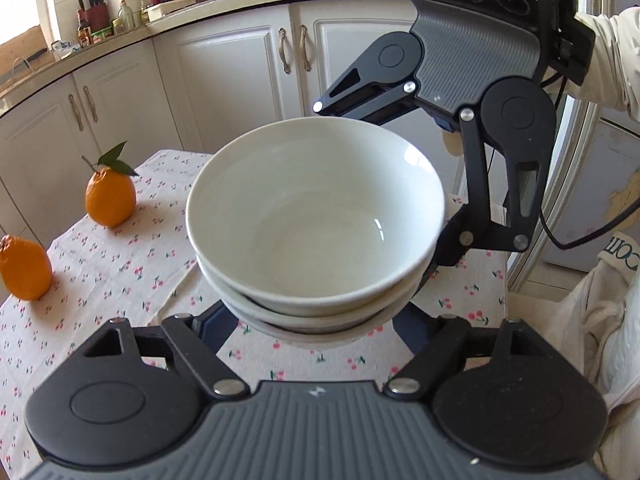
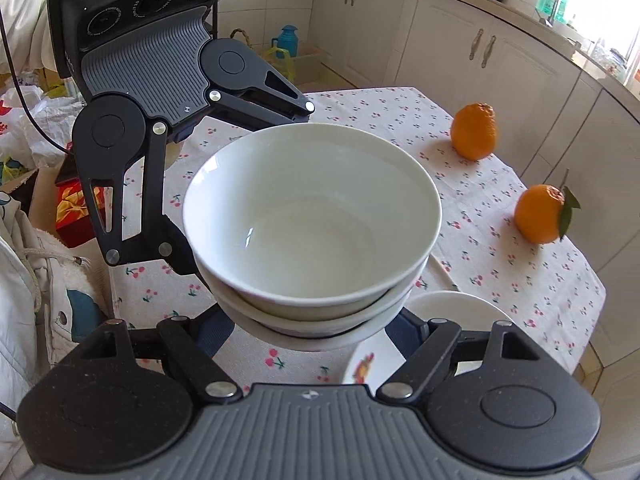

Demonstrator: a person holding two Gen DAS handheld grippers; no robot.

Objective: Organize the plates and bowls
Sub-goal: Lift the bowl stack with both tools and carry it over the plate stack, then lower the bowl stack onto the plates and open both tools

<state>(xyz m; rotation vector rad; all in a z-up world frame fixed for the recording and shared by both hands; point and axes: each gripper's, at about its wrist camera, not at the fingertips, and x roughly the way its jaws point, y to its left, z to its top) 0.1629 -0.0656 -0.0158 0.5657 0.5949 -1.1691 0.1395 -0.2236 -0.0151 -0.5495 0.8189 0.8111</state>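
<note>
While a stack of white bowls (image 1: 316, 220) is held above the cherry-print tablecloth (image 1: 120, 264), it is flanked by both grippers from opposite sides. The left gripper (image 1: 312, 320) and the right gripper (image 2: 312, 324) are each spread wide around the lower bowls, fingertips hidden beneath them. A plate (image 2: 452, 312) lies beside the stack, and two oranges (image 2: 474, 132) are well apart.

Each gripper, left gripper (image 1: 316, 316) and right gripper (image 2: 316, 320), has black arms with round joints, shiny silver screws, a grey ribbed top, three round lenses, black cables, and a cream sleeve (image 1: 612, 60) behind.
</note>
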